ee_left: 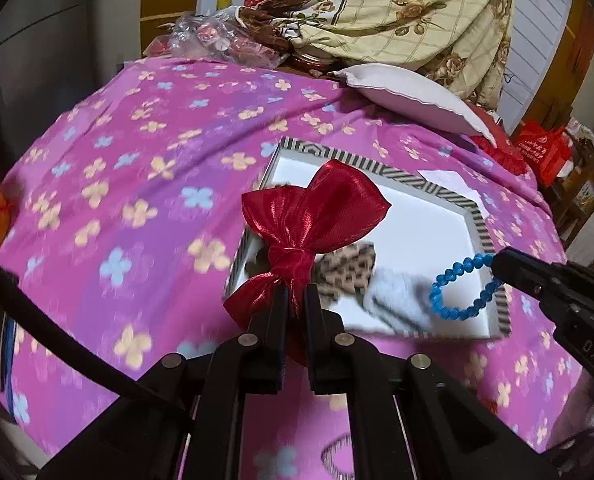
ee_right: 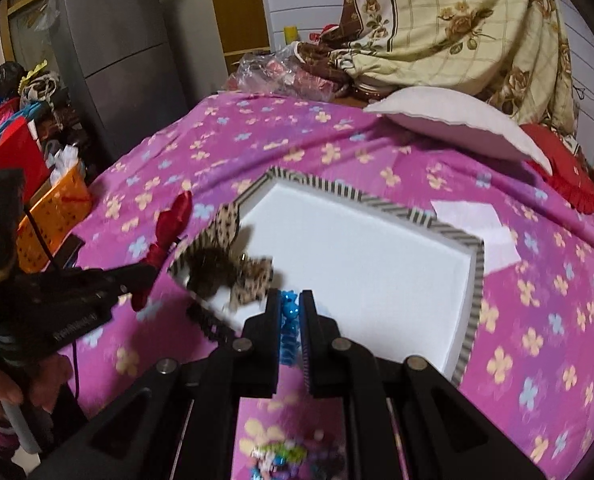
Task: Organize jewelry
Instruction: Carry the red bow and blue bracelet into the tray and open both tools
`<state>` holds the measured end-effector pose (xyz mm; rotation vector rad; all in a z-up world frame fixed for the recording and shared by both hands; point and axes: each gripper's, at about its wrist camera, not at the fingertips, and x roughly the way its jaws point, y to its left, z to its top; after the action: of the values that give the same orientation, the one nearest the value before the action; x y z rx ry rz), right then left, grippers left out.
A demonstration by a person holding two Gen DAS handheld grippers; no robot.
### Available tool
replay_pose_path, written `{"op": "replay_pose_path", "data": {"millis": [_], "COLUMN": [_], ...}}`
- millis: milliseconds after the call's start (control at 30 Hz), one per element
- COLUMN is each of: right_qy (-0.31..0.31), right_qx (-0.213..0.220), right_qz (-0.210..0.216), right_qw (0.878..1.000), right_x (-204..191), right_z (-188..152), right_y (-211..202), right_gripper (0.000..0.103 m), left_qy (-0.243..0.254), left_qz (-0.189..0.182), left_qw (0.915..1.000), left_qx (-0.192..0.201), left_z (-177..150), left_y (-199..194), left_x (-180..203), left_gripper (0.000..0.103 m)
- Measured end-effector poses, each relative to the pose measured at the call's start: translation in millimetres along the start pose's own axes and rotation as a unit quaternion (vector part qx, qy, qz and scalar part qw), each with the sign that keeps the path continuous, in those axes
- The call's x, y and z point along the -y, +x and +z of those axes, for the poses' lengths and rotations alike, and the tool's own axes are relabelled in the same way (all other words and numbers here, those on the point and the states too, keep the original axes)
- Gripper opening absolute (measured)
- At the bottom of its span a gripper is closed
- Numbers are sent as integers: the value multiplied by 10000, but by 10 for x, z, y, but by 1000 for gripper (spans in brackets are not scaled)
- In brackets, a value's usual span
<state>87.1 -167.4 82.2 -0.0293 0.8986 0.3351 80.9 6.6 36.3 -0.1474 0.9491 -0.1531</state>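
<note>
Left gripper: jaws nearly together, pinching the knot of a shiny red ribbon bow. Bow hangs clear of the bed; its long axis runs roughly 7 to 1 o'clock in the left wrist view, wings fanned above the fingertips.

Right gripper: jaws pressed tight on a blue faceted-bead bracelet. In the left view the bracelet dangles as an open loop from the right fingertips, at 3 o'clock from the bow.

Target, by my reading: the shallow white tray with a black-and-white striped rim. It lies directly under and ahead of both grippers, toward 12 o'clock. A leopard-print fabric bow sits at the tray's near left corner, so free floor is at centre and right. The right gripper is nearer that bare part; the left is over the crowded corner.

Surface: soft magenta bedsheet with pale flower print, wrinkled, so the tray may rock. White pillow at 1 o'clock, cream floral quilt behind, grey cabinet at 10 o'clock. Image blurred.
</note>
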Motion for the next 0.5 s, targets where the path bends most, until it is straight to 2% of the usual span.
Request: {"op": "replay_pose_path", "data": {"millis": [300,500], "right_qy": [302,622], "right_qx": [-318,-650], "right_qz": [234,88], "right_qw": [9988,9959], "right_x": [152,398], "right_z": [347,291], "right_y": [699,1179], "right_gripper": [9,9], "left_qy": [21,99], "left_qz": [260,484], "left_qw": [9993,9976], "left_qx": [-266,-490], "left_z": [379,429], "left_y": [584,941], "left_x": [94,123], "left_gripper": [20,20]}}
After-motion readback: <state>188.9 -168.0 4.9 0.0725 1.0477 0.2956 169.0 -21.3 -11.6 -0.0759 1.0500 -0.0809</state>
